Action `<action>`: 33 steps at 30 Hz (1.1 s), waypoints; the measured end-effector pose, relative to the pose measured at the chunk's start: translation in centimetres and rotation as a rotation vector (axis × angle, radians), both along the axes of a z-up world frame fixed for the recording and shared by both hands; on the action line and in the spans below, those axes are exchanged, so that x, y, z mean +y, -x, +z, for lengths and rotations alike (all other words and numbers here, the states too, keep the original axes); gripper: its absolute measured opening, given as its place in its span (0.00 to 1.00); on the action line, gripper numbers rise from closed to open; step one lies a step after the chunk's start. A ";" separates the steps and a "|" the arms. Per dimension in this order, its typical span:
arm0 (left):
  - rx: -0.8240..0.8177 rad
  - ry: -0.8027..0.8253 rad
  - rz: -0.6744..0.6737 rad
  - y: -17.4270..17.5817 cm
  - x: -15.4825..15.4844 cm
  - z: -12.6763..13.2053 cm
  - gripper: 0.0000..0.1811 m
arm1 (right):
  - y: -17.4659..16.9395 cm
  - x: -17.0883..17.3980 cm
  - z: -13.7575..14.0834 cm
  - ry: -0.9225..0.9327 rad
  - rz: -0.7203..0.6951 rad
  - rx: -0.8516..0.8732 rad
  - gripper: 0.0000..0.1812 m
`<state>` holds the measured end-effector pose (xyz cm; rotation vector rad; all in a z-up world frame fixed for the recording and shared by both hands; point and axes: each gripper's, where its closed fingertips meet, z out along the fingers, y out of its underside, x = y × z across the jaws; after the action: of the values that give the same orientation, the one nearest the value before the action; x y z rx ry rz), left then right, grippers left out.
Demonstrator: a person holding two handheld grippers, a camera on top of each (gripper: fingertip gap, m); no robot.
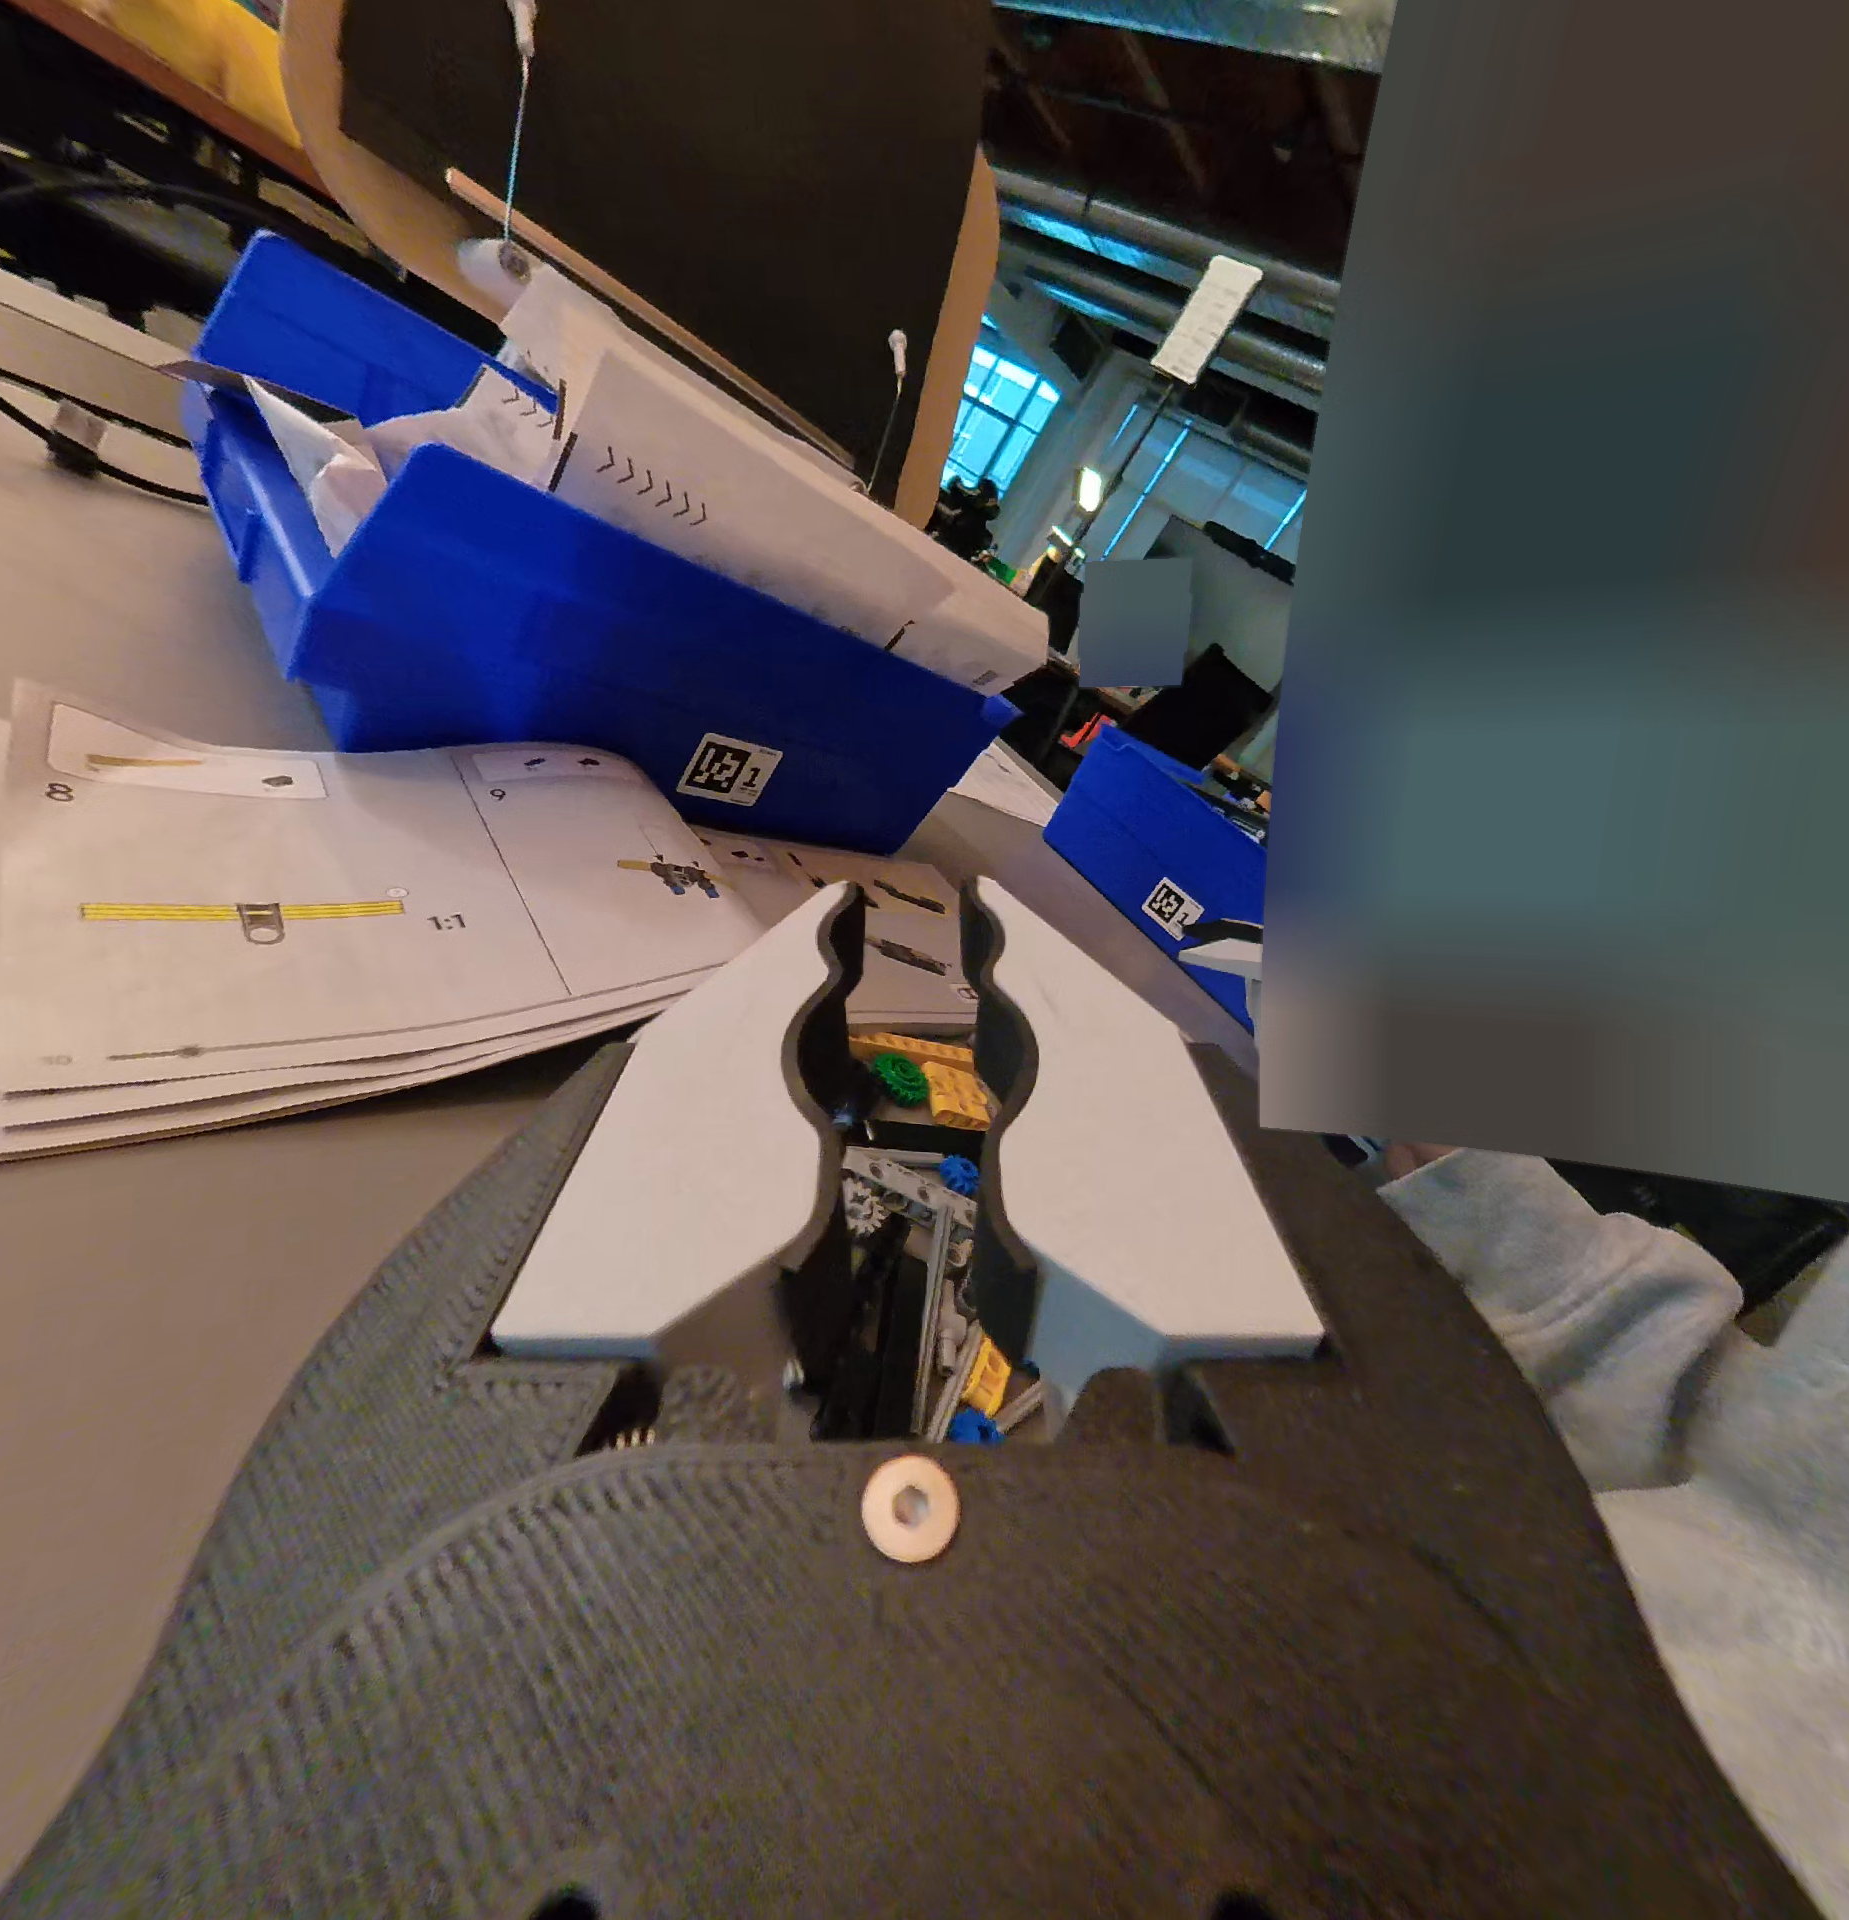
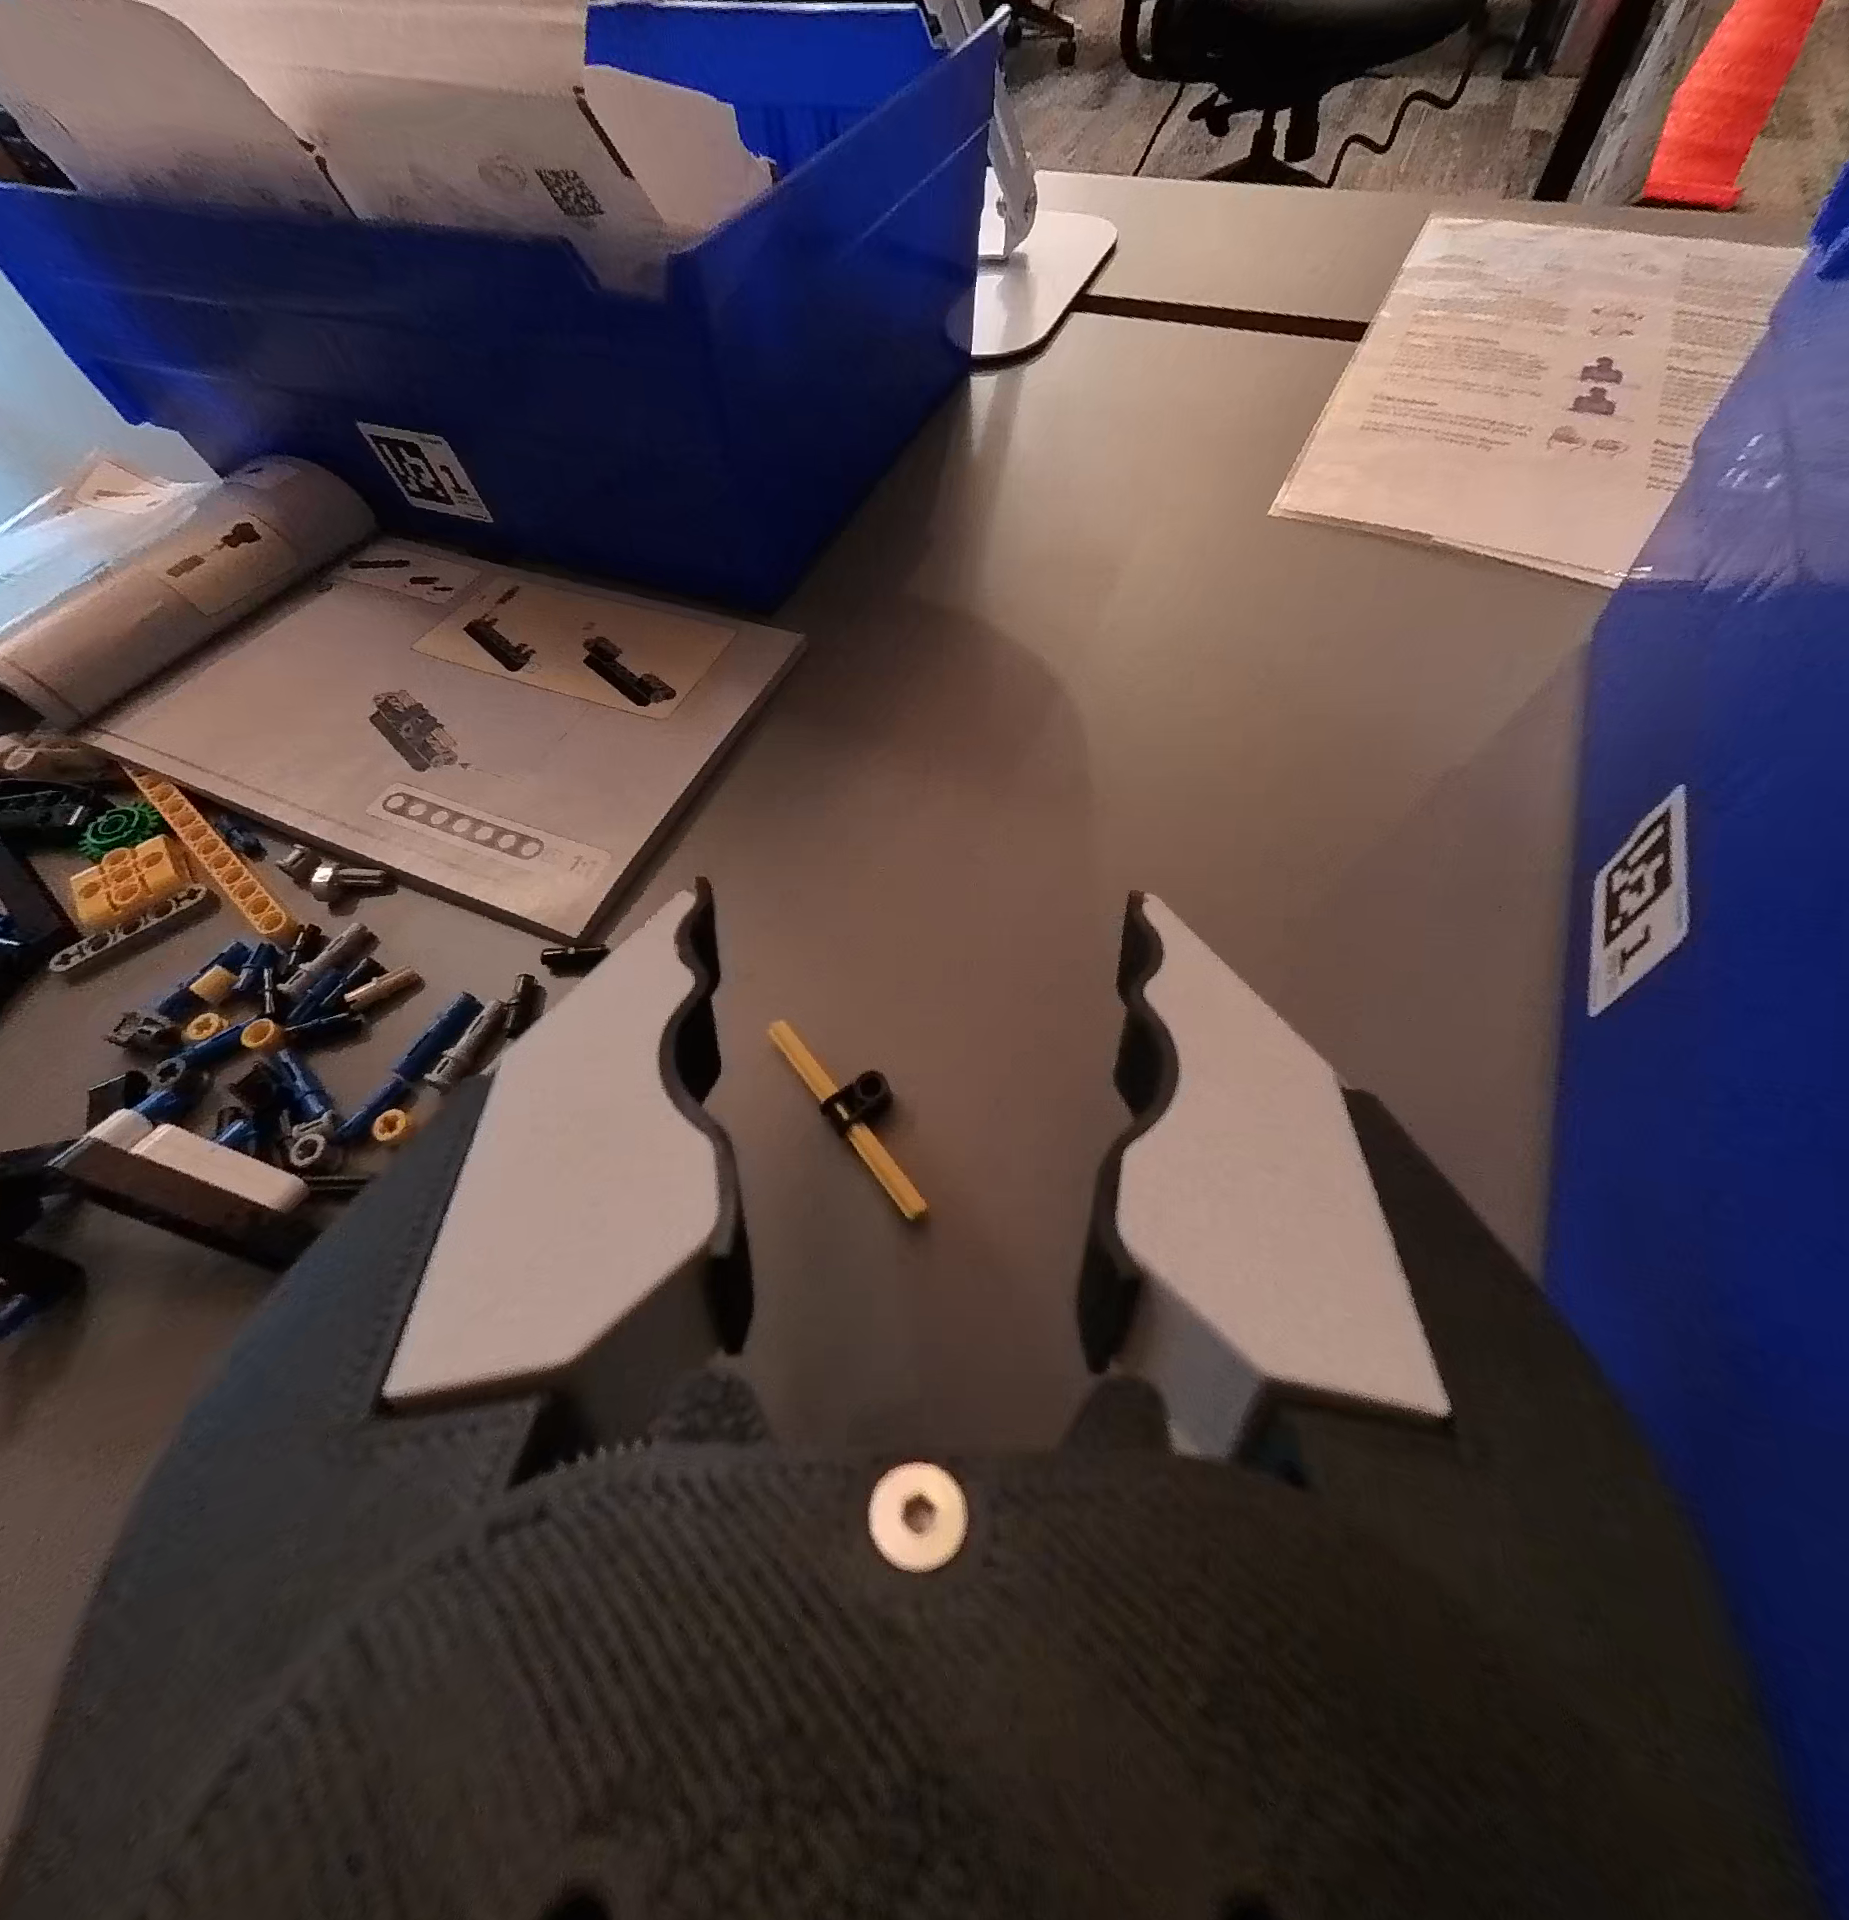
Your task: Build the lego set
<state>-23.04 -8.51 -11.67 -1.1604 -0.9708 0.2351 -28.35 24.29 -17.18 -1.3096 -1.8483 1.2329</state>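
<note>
My right gripper is open and empty above the dark table. Between its fingers, on the table, lies a thin yellow axle with a small black connector on it. A pile of loose lego pieces, blue pins, yellow beams and a green gear, lies to the left. My left gripper hovers over that pile, its jaws only a narrow gap apart with nothing between them. The open instruction booklet lies behind the pile and also shows in the left wrist view.
A blue bin holding a white box stands behind the booklet, also in the left wrist view. A second blue bin stands close on the right. A printed sheet and a metal stand base lie farther back. A person's grey sleeve is at the right. One gripper's finger ends stand about 35 cm off the other's.
</note>
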 end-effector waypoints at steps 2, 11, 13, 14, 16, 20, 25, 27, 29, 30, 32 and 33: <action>0.003 0.010 0.007 -0.1 -0.1 0.1 0.07 | -0.1 0.0 0.3 0.008 0.000 0.015 0.43; 0.047 0.042 0.001 -1.1 -0.3 1.0 0.00 | -1.1 1.5 2.1 -0.006 -0.071 0.108 0.41; 0.040 0.053 -0.004 -1.0 -0.2 0.7 0.00 | -1.7 1.5 2.4 -0.023 -0.065 0.124 0.44; 0.039 0.054 -0.007 -1.1 -0.1 0.7 0.00 | -2.1 1.3 2.5 -0.030 -0.055 0.135 0.45; 0.036 0.070 -0.007 -1.1 0.2 0.5 0.00 | -3.1 0.9 2.8 -0.037 -0.020 0.165 0.46; -0.031 0.109 0.015 -0.4 0.5 -0.8 0.00 | -4.6 0.1 3.8 -0.044 0.073 0.245 0.32; -0.081 0.096 -0.010 -0.4 1.4 -1.4 0.00 | -5.2 -1.1 4.9 0.027 0.170 0.298 0.04; -0.091 0.125 -0.005 -0.3 1.7 -1.7 0.00 | -5.1 -1.4 4.4 0.010 0.179 0.283 0.05; -0.095 0.161 -0.037 -0.7 2.4 -2.0 0.00 | -5.0 -1.6 4.1 -0.026 0.178 0.284 0.08; -0.099 0.182 -0.054 -0.8 2.7 -2.2 0.00 | -4.8 -1.6 4.0 -0.051 0.160 0.288 0.11; -0.091 0.207 -0.064 -1.0 3.1 -2.2 0.00 | -4.5 -1.6 3.8 -0.089 0.141 0.296 0.16; -0.083 0.209 -0.065 -1.1 3.2 -2.2 0.00 | -4.5 -1.8 3.7 -0.100 0.144 0.296 0.19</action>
<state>-21.93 -5.31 -13.82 -1.4007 -0.9966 0.2417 -23.84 22.45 -13.45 -0.8995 -1.7866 1.3108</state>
